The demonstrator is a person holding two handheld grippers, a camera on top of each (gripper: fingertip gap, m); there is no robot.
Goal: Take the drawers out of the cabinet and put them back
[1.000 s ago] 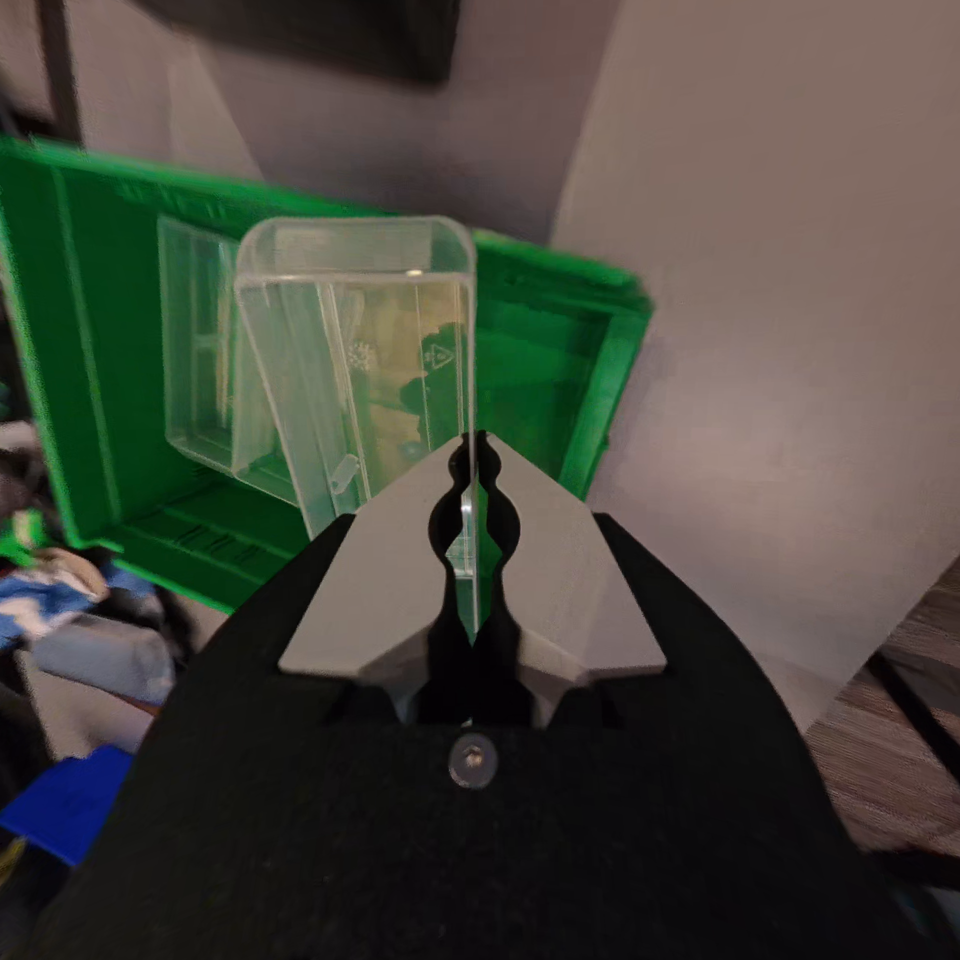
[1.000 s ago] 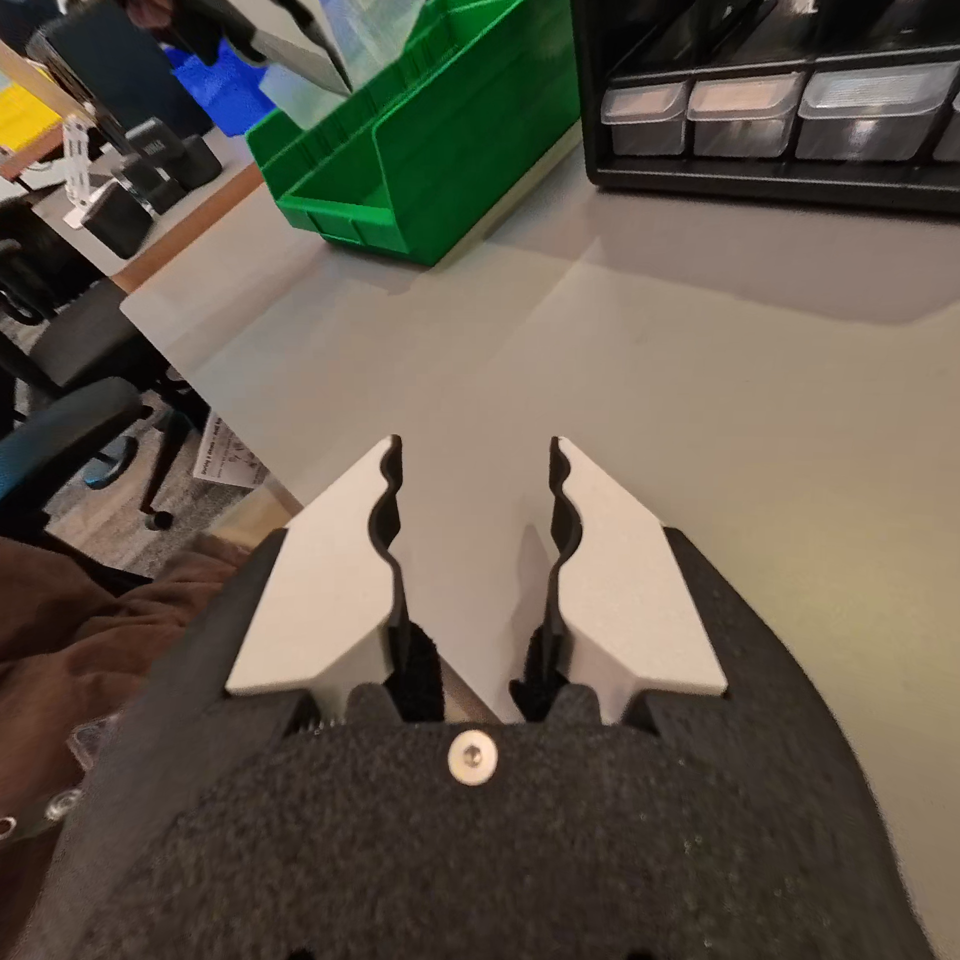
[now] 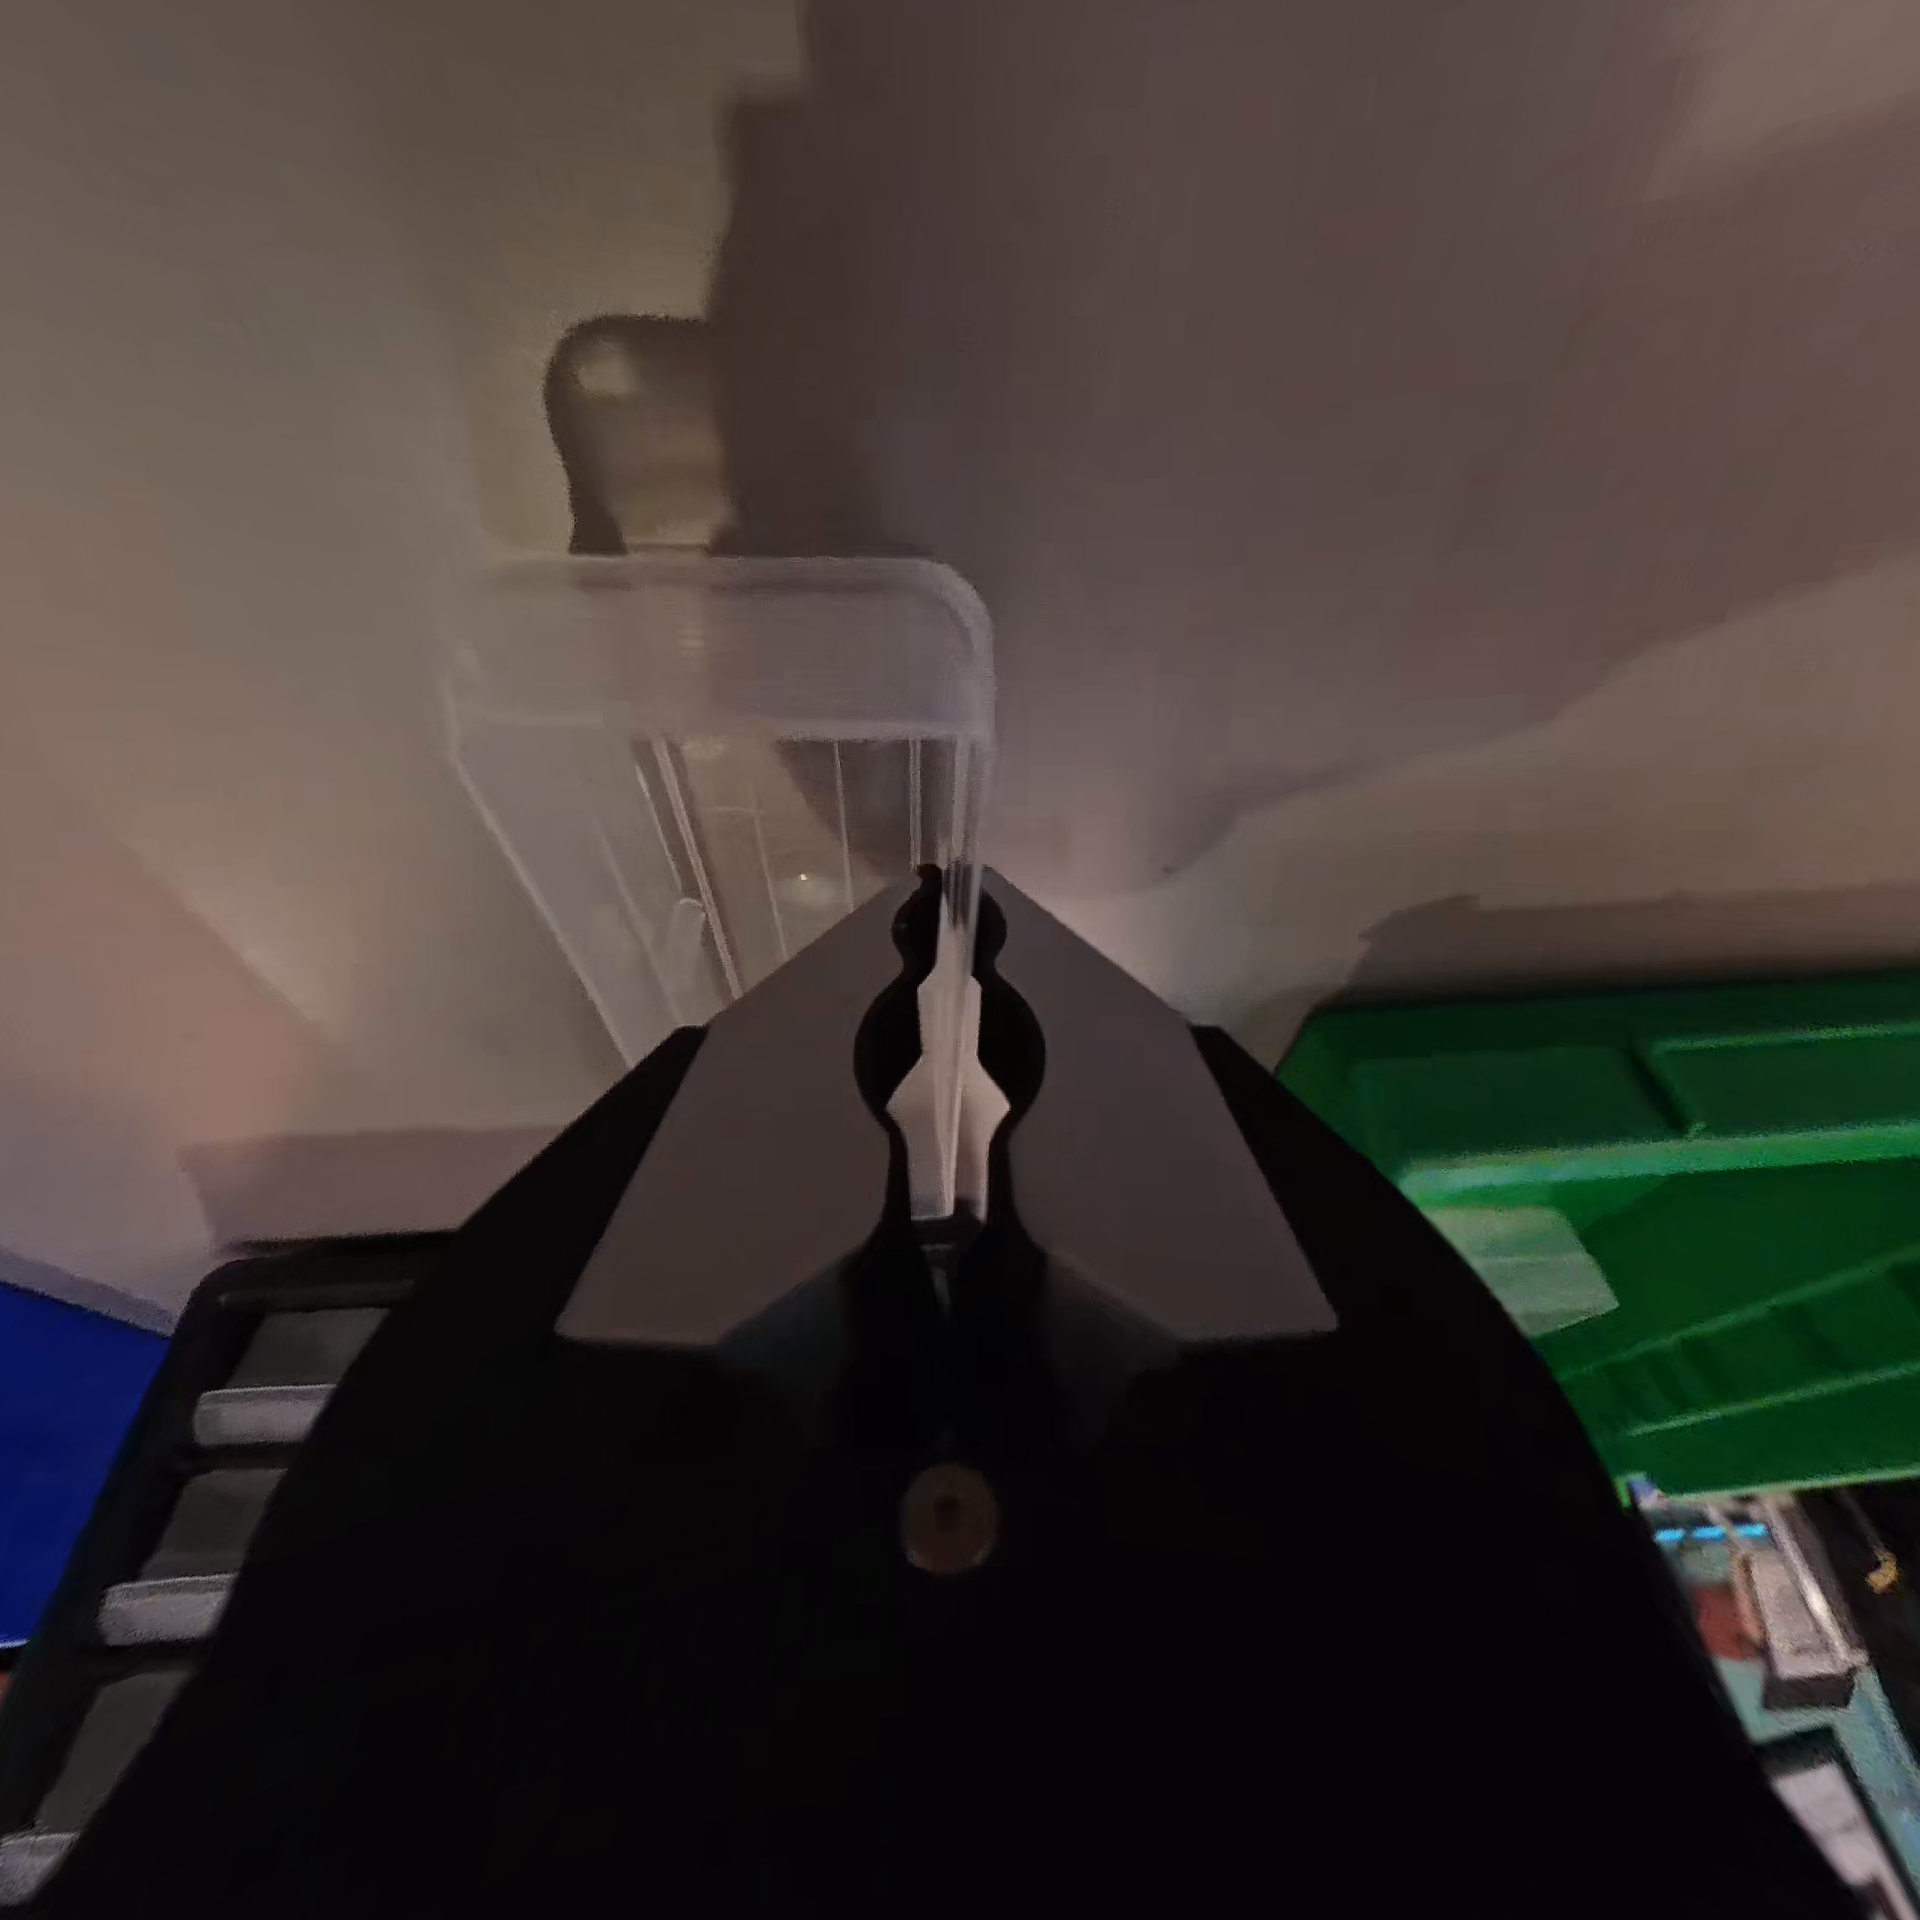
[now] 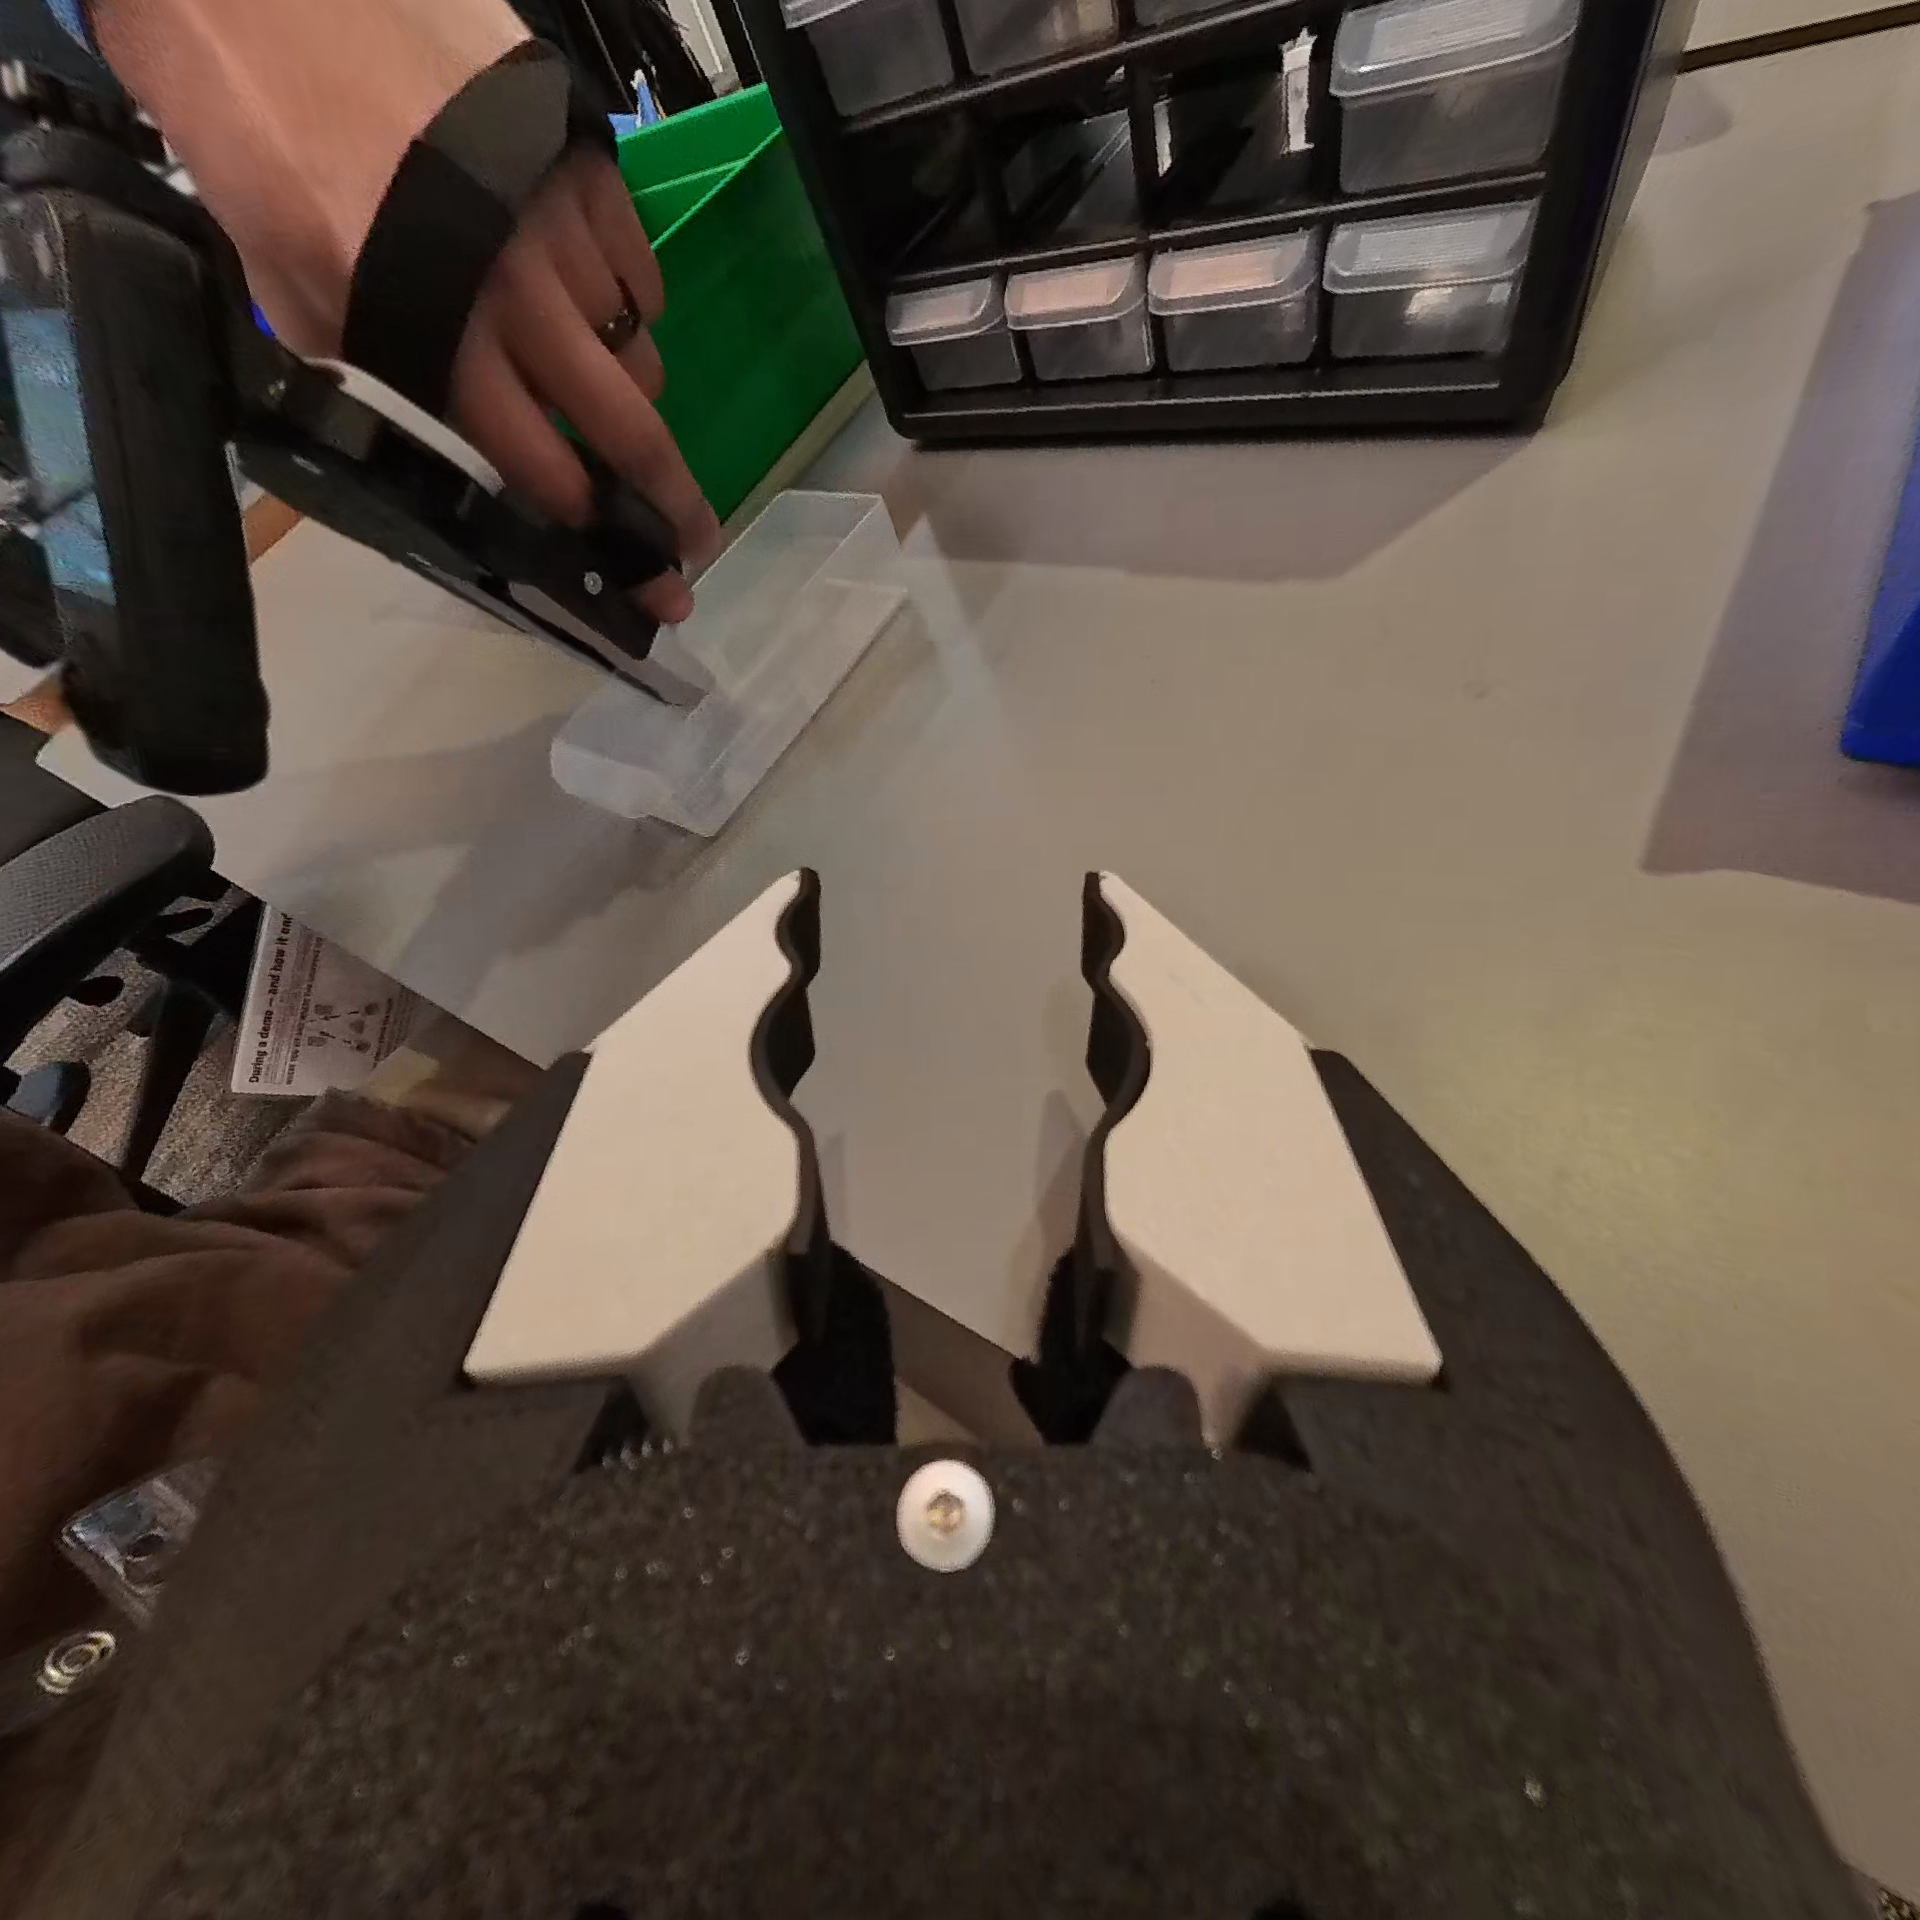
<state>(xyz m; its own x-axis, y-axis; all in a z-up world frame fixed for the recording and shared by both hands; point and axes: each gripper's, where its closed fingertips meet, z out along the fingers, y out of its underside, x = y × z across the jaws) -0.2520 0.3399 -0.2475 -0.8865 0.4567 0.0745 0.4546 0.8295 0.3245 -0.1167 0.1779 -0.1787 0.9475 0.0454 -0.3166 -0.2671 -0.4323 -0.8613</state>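
Observation:
My left gripper is shut on the side wall of a clear plastic drawer. In the right wrist view the same drawer rests on the grey table, in front of the green bin, with the left gripper clamped on its near end. The black cabinet stands at the back of the table with several clear drawers in its bottom row and some open slots above. My right gripper is open and empty, low over the table, well in front of the cabinet.
A green bin stands left of the cabinet; it also shows at the right of the left wrist view. A blue object lies at the table's right edge. A person's hand holds the left gripper. An office chair stands off the table's left edge.
The left gripper has carried the clear drawer out from over the green bin and down onto the table. The right wrist view has swung right, so more of the cabinet shows.

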